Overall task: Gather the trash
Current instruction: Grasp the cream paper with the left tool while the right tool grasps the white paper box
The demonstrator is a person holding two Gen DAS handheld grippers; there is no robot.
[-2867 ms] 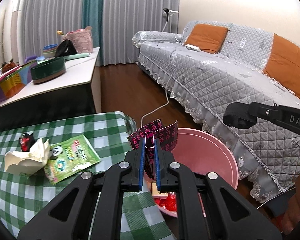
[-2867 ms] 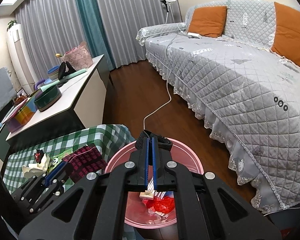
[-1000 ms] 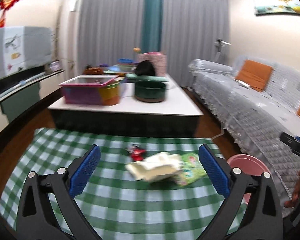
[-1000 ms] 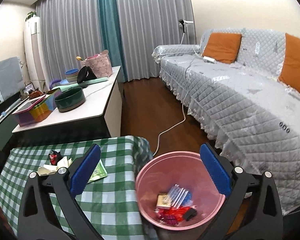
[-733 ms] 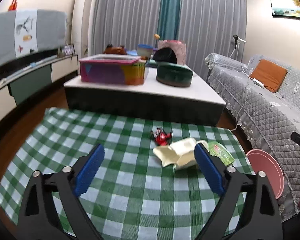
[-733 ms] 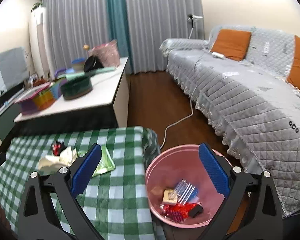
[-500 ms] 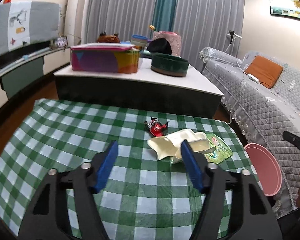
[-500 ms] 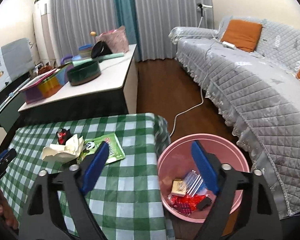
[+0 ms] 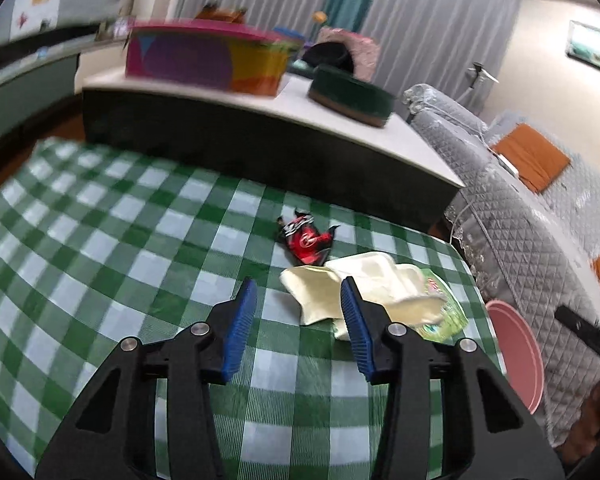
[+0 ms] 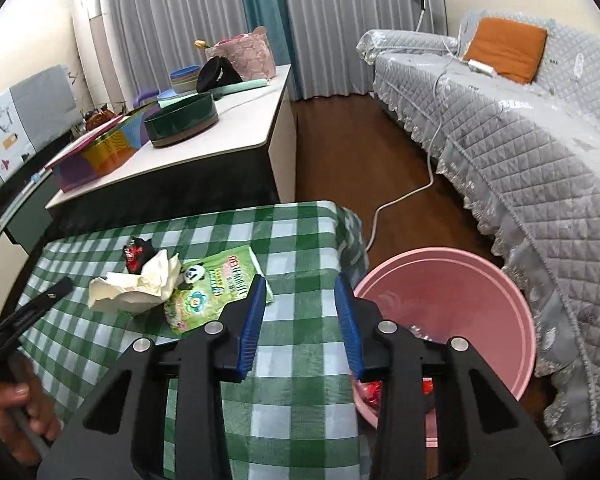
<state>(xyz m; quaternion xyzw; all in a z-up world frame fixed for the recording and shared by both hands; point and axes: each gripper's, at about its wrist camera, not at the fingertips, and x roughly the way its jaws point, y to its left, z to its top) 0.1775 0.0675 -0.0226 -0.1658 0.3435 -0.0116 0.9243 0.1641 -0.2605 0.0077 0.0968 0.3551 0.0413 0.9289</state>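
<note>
A crumpled cream paper (image 9: 364,280) (image 10: 139,286), a red-black wrapper (image 9: 306,240) (image 10: 135,254) and a green panda packet (image 9: 440,312) (image 10: 215,284) lie on the green checked tablecloth (image 9: 99,248) (image 10: 300,400). My left gripper (image 9: 297,316) is open and empty, just short of the cream paper. My right gripper (image 10: 300,308) is open and empty above the table's right edge, its left fingertip over the green packet's corner. The pink bin (image 10: 460,304) (image 9: 516,356) stands on the floor to the right, with trash inside.
A white low table (image 10: 235,120) behind holds a green round tin (image 10: 181,120) and a colourful box (image 9: 207,58). A grey quilted sofa (image 10: 540,120) with orange cushions stands on the right. A white cable (image 10: 404,196) runs across the wooden floor.
Both grippers let go of their trash over the bin and opened wide. They swung back to the table, came closer to the litter, and their jaws narrowed somewhat.
</note>
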